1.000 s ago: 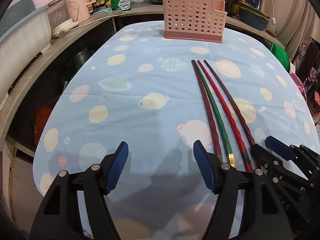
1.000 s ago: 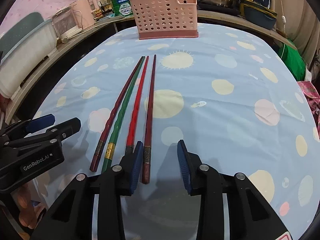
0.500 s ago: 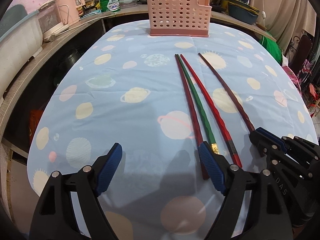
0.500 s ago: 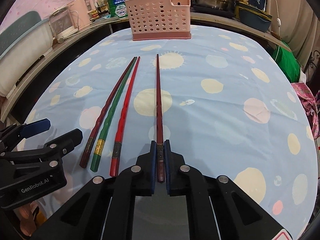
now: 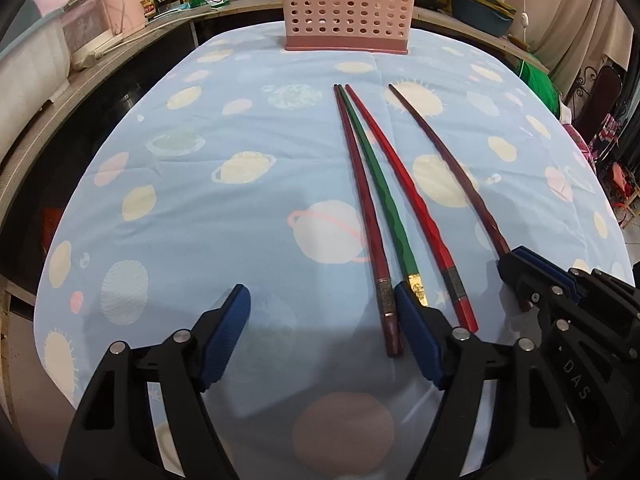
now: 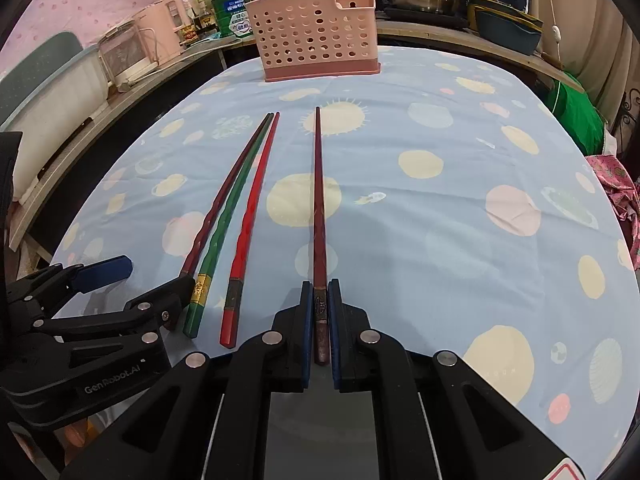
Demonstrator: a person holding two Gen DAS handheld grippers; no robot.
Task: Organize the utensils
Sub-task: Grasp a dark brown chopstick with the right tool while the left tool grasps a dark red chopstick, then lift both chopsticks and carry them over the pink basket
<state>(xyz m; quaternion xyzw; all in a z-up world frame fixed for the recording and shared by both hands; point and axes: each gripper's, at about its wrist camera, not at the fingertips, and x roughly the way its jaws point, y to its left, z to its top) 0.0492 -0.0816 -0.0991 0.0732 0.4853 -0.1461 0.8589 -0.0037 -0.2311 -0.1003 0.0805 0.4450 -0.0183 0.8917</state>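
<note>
While the right gripper [image 6: 320,320] is clenching the thick banded end of the dark red chopstick [image 6: 318,184] at lower centre, the left gripper [image 5: 322,332] is hovering spread and empty by three more chopsticks [image 5: 384,200] lying mid-frame on the tablecloth [image 5: 200,200]. Thin, stiff, light and probably slick, each looks best pinched near its banded butt before going to the pink basket [image 6: 316,44] at top.
</note>
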